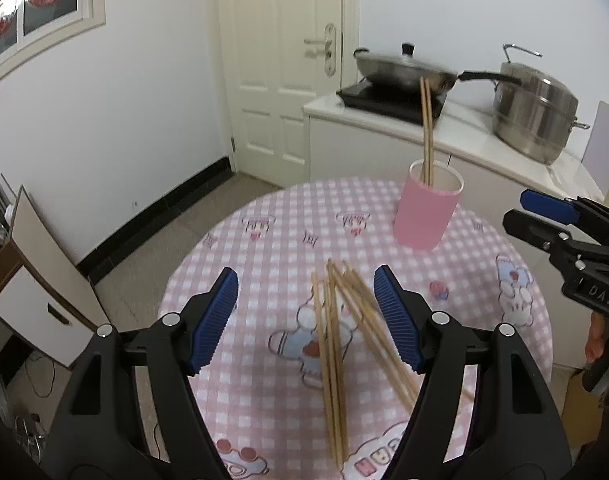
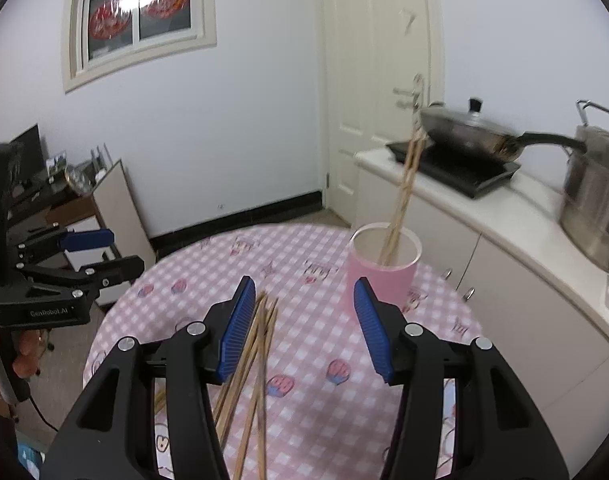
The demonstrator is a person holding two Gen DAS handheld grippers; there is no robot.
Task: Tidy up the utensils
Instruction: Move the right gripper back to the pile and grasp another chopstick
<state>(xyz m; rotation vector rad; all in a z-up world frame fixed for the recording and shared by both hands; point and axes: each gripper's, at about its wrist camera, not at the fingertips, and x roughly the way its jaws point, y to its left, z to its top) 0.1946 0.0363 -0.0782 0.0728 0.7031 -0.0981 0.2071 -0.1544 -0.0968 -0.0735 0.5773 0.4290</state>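
Below left tool [image 1: 306,316], wide, empty: loose chopsticks [image 1: 336,344]; right tool [image 2: 304,330] likewise.

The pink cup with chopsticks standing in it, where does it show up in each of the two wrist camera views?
Left wrist view: the pink cup stands right of centre, at the far side of the checked table, beyond the loose chopsticks.
Right wrist view: the pink cup is right of centre, partly behind the right-hand finger.
Shared landmark: the white door.
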